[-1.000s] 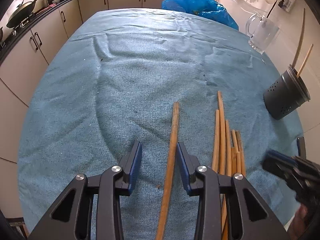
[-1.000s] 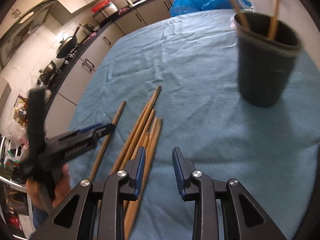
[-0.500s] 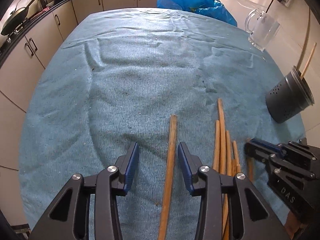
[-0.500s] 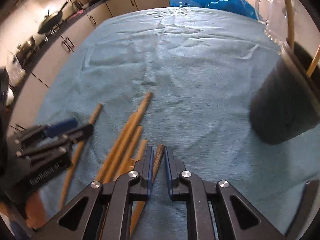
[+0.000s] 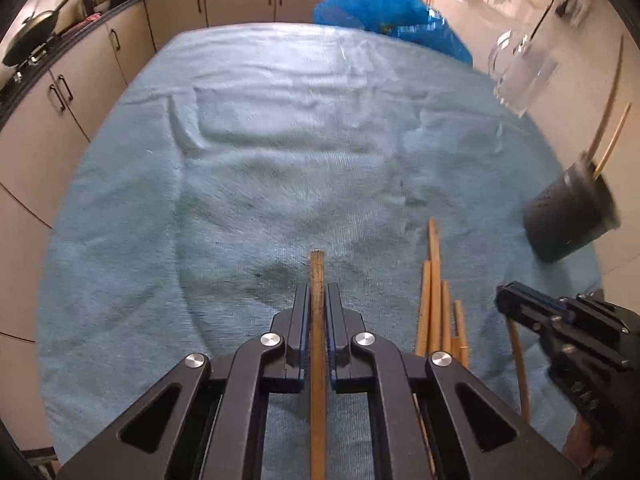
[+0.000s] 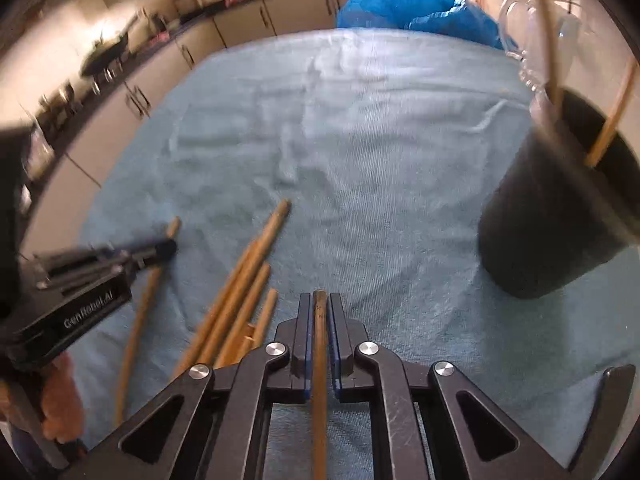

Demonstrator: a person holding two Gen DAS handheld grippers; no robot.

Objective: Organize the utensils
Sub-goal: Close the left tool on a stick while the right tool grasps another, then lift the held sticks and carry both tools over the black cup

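Observation:
My left gripper [image 5: 318, 296] is shut on a long wooden stick [image 5: 318, 272] that runs back between its jaws. My right gripper [image 6: 319, 304] is shut on a darker wooden stick [image 6: 319, 320]. Several loose wooden sticks [image 5: 434, 300] lie side by side on the blue cloth between the two grippers; they also show in the right wrist view [image 6: 240, 292]. A dark perforated holder [image 6: 556, 220] with two thin sticks in it stands at the right; it also shows in the left wrist view [image 5: 568, 216]. The right gripper shows in the left wrist view [image 5: 502, 300], the left gripper in the right wrist view [image 6: 168, 248].
A blue cloth [image 5: 280, 160] covers the table. A glass mug [image 5: 520, 76] stands at the far right. A blue plastic bag [image 5: 384, 12] lies at the far edge. Kitchen cabinets [image 5: 80, 92] run along the left and back.
Both grippers have closed: the left on the single stick that lay between its open jaws, the right on the dark stick at the pile's right side. Both views have shifted slightly.

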